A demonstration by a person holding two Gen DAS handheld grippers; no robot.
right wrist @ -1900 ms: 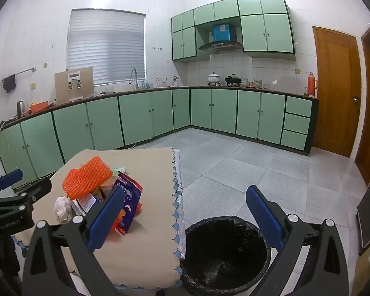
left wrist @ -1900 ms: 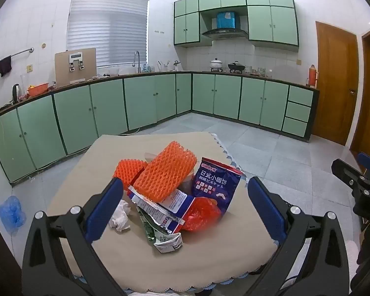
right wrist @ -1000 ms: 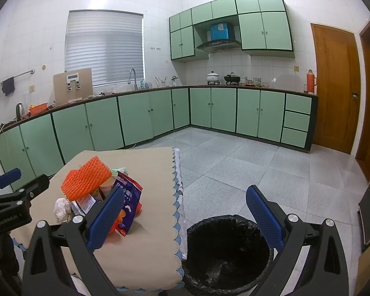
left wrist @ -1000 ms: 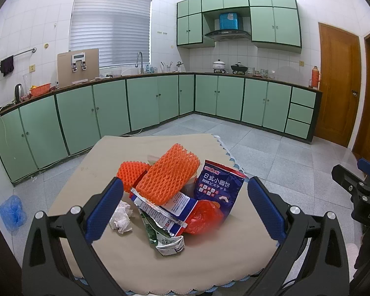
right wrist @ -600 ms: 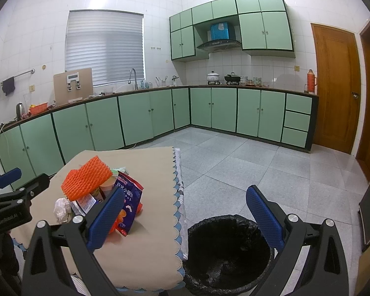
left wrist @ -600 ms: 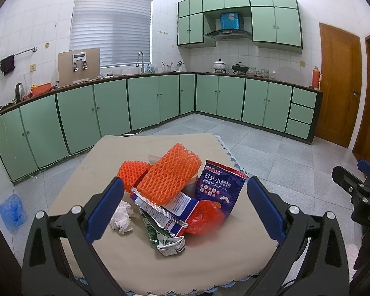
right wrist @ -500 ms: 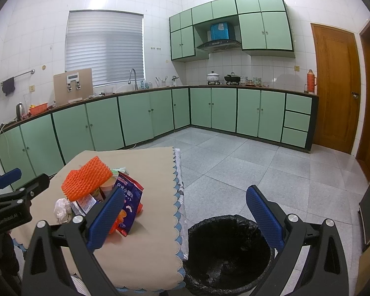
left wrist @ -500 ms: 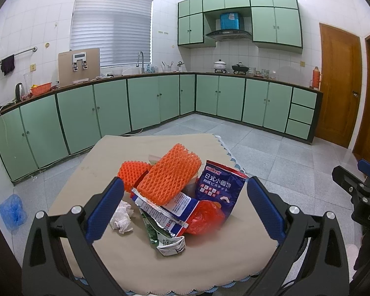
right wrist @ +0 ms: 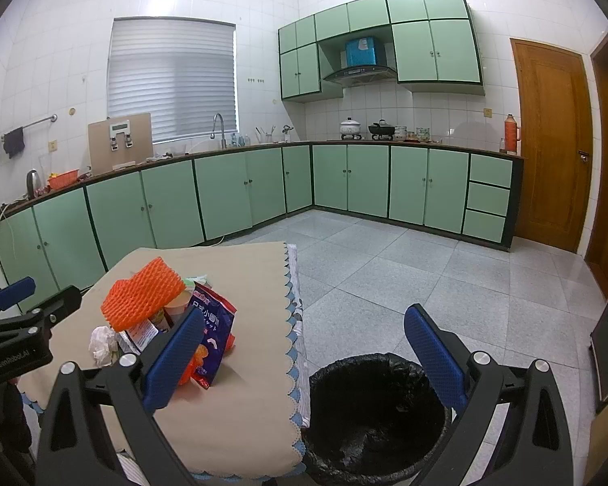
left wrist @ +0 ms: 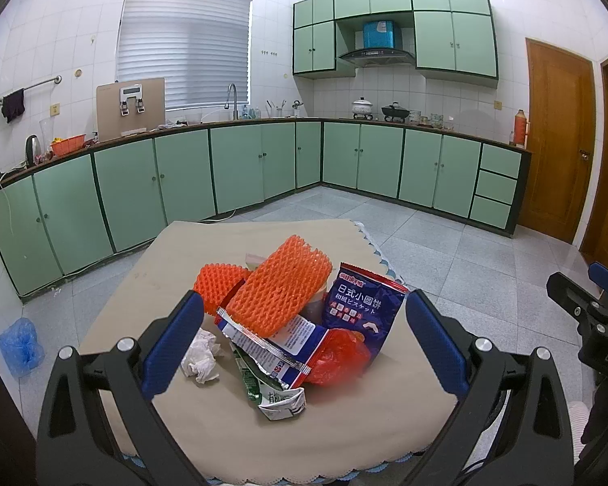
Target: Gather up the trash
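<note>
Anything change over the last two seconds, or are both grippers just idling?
Nothing really changed. The left hand-held gripper drifted very slightly; nothing was grabbed or released. The right hand-held gripper stays open above the bin, and the trash pile sits untouched on the table.

Black gripper (left wrist: 304, 342) arms, blue textured pads (left wrist: 172, 342), silver screws, perhaps bolts.

both my wrist views bright, even, cool white light from overhead. glare patch on wall tiles (right wrist: 162, 8) above the blinds (right wrist: 172, 81), softer sheen on floor (left wrist: 446, 259). shadows short n soft under the trash pile (left wrist: 287, 324). heavy fisheye: cabinets (left wrist: 239, 166) bow, black vignette at corners. centre sharp, my tong fingers (left wrist: 172, 350) near lens slightly soft. no motion blur.
</note>
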